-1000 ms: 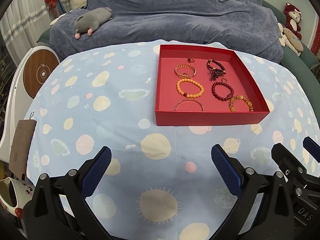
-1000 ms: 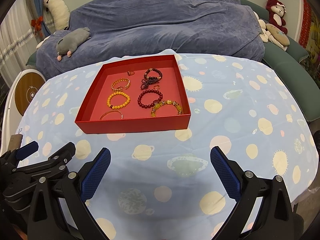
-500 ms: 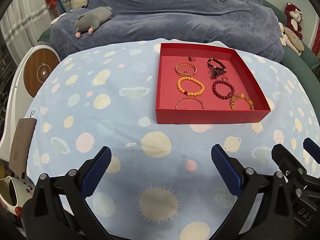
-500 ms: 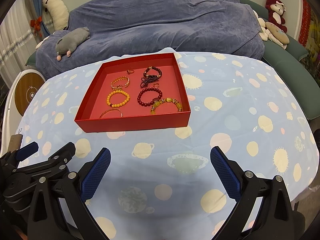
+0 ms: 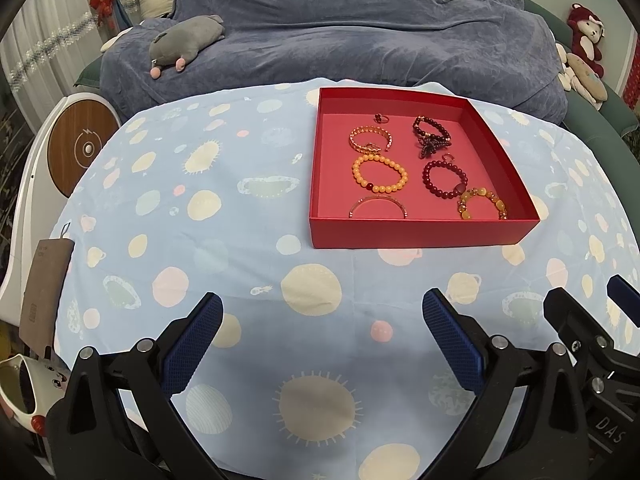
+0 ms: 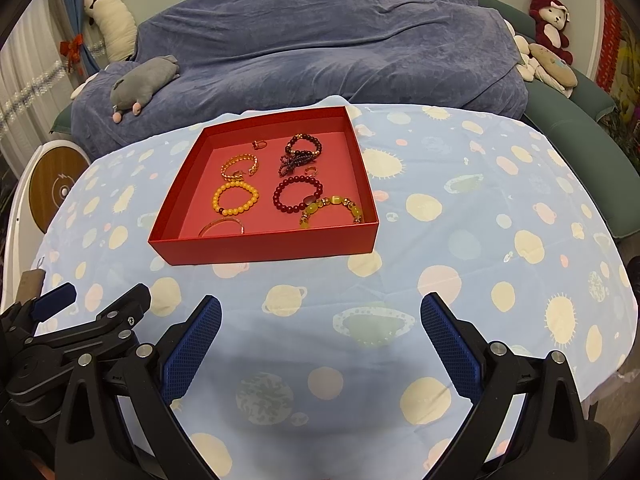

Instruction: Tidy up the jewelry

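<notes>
Above tablecloth (image 5: 224,248), both grippers (image 5: 320,340) spread wide

tray (image 5: 416,236) on counter (image 5: 200,240), ahead of both tongs | bracelets (image 5: 379,176) inside tray | sofa (image 5: 360,32) behind counter

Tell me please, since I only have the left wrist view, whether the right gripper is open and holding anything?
Observer: The right gripper is open, with nothing between its blue pads.
Operator: Thank you. Where does the red box lie from it?
Observer: The red box lies ahead of it and to its left, with its near wall facing the gripper.
Operator: Does the table continue to the right of the box?
Observer: Yes, the blue tablecloth runs on well to the right, and its edge drops off beside the green sofa.
</notes>
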`<state>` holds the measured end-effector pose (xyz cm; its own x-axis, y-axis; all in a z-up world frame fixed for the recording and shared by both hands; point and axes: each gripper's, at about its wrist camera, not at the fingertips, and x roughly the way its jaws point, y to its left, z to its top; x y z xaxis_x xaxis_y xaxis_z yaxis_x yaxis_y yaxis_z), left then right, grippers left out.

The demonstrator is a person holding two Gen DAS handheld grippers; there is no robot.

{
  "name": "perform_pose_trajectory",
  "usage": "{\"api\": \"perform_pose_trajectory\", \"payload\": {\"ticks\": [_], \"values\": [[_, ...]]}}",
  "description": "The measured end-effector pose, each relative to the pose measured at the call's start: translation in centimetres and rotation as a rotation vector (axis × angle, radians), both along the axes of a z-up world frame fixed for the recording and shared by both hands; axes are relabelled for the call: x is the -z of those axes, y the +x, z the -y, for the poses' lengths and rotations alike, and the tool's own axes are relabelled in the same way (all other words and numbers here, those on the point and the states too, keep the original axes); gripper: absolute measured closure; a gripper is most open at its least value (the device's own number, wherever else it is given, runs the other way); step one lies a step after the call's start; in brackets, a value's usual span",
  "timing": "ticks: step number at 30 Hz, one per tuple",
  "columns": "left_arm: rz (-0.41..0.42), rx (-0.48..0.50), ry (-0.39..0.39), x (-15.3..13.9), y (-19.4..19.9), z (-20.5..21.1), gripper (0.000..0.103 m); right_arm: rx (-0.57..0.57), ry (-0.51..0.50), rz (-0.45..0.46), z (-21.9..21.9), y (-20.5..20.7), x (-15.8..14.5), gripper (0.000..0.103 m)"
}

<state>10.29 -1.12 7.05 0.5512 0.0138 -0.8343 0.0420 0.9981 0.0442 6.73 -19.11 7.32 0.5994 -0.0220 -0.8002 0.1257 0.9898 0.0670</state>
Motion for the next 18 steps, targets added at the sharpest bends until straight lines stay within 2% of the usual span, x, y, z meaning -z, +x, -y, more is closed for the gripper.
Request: {"api": "perform_pose_trajectory", "payload": {"ticks": [18], "values": [[0.001, 0.010, 0.007, -0.11, 0.24, 0.23, 0.008, 0.002, 0.000, -0.001, 0.14, -0.04, 0.06, 0.007]]}}
